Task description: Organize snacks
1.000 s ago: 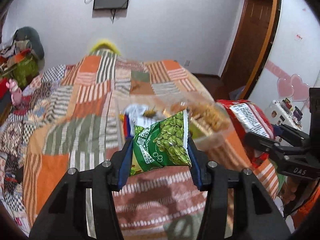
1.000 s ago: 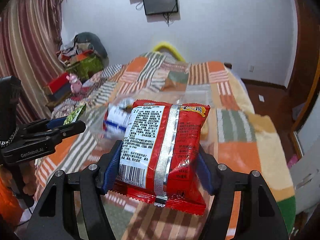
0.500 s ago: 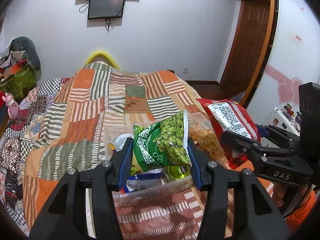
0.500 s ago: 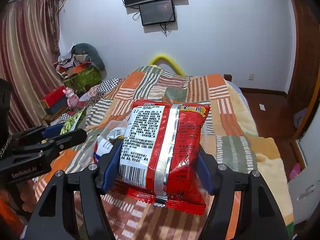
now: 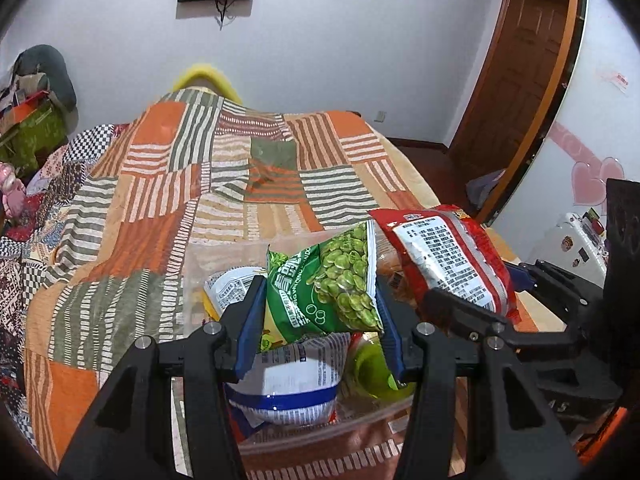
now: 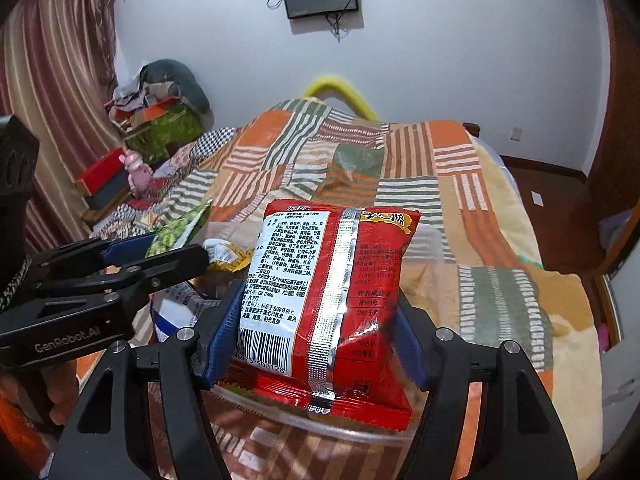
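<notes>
Left gripper [image 5: 320, 312]: clamped on the green pea bag [image 5: 332, 284], pads on its two side edges, long axis upright.
Right gripper [image 6: 316, 320]: clamped on the red packet [image 6: 332, 300], also upright, seam facing the camera.
Bin [image 5: 224, 252]: clear, directly below and ahead of both sets of fingers; other snacks already lie in it.
Nearer hand: left, judged; its bag hangs over the bin's middle.
Bed [image 5: 160, 200]: under the bin.

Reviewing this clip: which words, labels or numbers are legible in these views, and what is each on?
"GenRobot.AI": on the left gripper body, right wrist view.
"500128": end of the barcode number on the red packet; earlier digits unclear.
"GB 17400": red packet's white panel; other print too small.
Green pea packet: lettering unreadable.
</notes>
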The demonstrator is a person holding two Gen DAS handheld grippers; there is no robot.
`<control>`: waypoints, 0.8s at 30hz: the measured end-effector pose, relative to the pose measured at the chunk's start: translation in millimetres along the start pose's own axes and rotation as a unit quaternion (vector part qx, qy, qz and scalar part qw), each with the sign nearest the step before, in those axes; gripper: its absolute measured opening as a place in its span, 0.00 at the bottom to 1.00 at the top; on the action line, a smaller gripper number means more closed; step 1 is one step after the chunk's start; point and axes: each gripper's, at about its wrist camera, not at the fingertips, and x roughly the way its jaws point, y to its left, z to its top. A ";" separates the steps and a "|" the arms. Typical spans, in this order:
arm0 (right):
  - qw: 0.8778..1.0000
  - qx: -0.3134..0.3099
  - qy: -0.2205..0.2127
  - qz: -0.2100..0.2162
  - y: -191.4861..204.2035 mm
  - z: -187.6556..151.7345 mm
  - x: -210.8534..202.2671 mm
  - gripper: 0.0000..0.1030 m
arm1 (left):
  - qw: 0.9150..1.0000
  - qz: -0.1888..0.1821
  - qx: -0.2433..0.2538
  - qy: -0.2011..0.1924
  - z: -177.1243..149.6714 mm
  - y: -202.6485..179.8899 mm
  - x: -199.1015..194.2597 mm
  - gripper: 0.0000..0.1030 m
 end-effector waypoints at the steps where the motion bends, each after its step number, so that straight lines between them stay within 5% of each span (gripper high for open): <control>1: 1.000 -0.003 0.001 -0.001 -0.4 -0.6 0.8 0.62 | 1.000 0.001 0.000 0.001 0.1 0.0 1.5 0.50; 13: 1.000 -0.009 -0.019 -0.004 -2.9 3.8 -27.5 0.65 | 1.000 0.008 0.008 -0.026 -1.7 -7.6 -35.6 0.56; 24: 0.994 -0.009 -0.108 -0.009 12.8 6.6 -130.6 0.65 | 0.992 0.012 0.001 -0.127 -15.2 -25.6 -162.0 0.68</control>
